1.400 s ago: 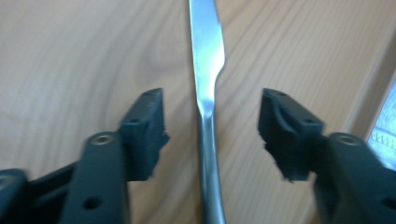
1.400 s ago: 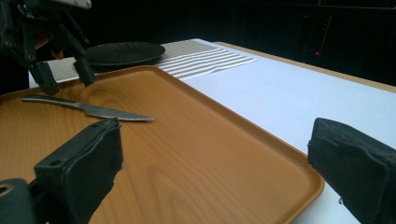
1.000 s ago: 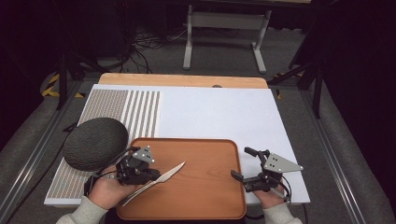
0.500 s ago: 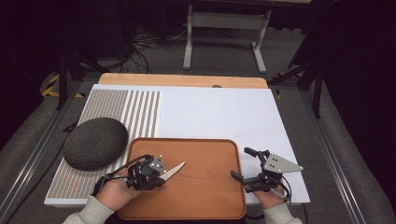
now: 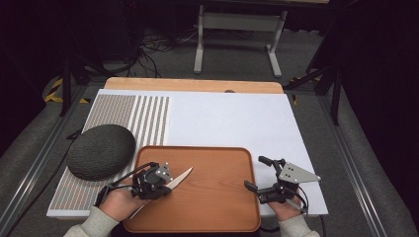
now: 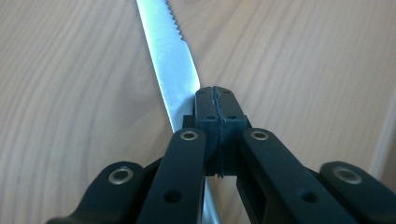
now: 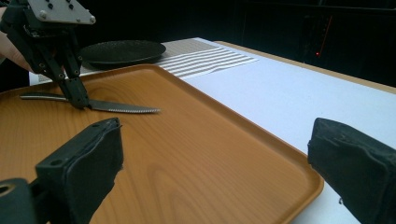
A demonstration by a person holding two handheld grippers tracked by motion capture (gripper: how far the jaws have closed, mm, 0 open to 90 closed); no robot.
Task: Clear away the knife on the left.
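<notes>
While the high view looks down on the surface, one knife point(image 5: 177, 179) lies on one wooden tray point(image 5: 217, 207) at its near edge, the left claw point(image 5: 159, 181) clamped on it near the handle to lift it. From the left claw view, pads pinch the blade. From the right claw view, the right claw point(image 7: 215, 158) gapes empty, waiting beside one dark plate point(image 7: 122, 50).

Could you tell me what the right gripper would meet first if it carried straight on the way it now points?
Probably the wooden tray; the right gripper faces across it, open, toward the knife, though depth is unclear.
</notes>
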